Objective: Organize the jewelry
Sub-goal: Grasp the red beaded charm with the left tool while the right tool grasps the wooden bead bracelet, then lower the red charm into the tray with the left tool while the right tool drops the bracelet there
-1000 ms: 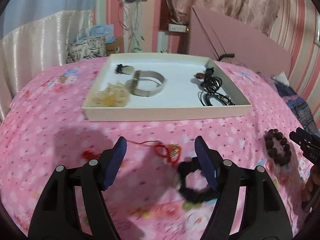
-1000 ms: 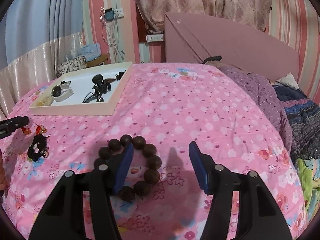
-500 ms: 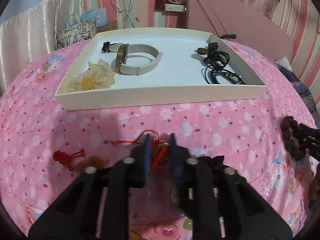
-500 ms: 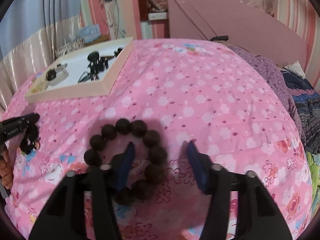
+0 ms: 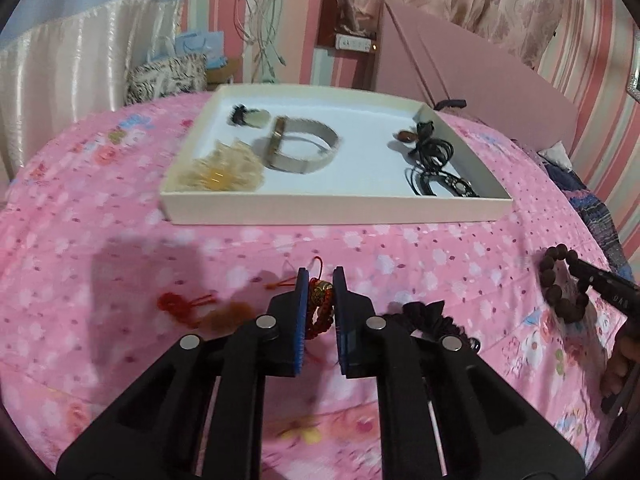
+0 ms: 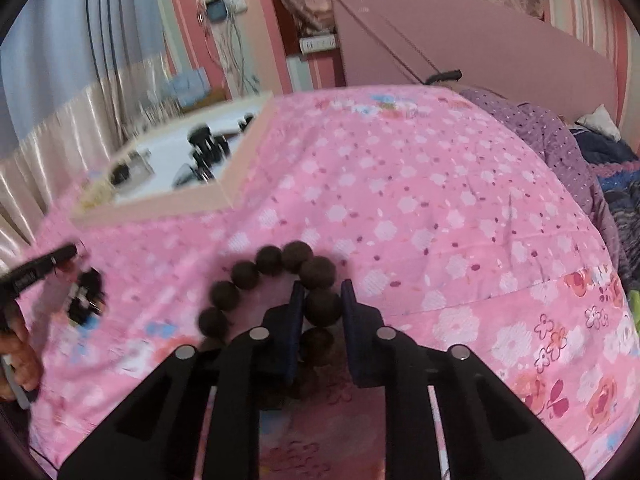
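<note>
Your left gripper (image 5: 319,280) has its fingers clamped on the red charm (image 5: 320,304), its cord trailing left of them over the bedspread (image 5: 120,240). Your right gripper (image 6: 320,292) has just been closing and now pinches one bead of the bracelet (image 6: 276,280) (the loop curves left of its fingers). The tray (image 5: 336,210) lies beyond.

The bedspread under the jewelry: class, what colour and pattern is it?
The bedspread is pink with small white flowers and dark specks, seen best in the right wrist view.
</note>
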Motion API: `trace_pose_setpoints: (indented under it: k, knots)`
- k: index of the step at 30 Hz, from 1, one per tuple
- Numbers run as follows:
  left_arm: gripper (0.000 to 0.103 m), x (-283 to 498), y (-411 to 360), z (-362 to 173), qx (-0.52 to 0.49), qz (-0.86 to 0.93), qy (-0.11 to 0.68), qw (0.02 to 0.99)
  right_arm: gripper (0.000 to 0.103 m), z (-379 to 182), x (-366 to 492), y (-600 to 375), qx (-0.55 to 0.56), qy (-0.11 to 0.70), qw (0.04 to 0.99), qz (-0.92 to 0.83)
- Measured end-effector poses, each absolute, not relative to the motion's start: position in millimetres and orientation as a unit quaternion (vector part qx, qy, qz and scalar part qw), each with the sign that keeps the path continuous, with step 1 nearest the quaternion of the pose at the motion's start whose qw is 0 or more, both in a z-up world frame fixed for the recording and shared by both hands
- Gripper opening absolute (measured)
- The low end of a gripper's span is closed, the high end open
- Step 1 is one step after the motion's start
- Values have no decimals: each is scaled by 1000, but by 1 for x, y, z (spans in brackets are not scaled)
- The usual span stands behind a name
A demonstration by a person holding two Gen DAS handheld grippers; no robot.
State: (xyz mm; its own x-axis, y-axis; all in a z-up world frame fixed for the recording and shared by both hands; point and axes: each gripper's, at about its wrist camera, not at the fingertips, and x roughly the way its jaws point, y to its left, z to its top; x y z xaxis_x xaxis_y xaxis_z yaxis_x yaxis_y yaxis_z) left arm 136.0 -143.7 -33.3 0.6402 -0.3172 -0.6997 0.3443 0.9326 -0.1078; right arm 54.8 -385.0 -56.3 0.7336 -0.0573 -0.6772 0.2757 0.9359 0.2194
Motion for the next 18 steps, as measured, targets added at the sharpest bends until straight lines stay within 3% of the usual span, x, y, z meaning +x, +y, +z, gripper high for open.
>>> trace_pose_setpoints:
  k: [18]
  knots:
    - [10,125,-92,1,5,-171,351,920,19,21,61,-333,132,283,948,-59]
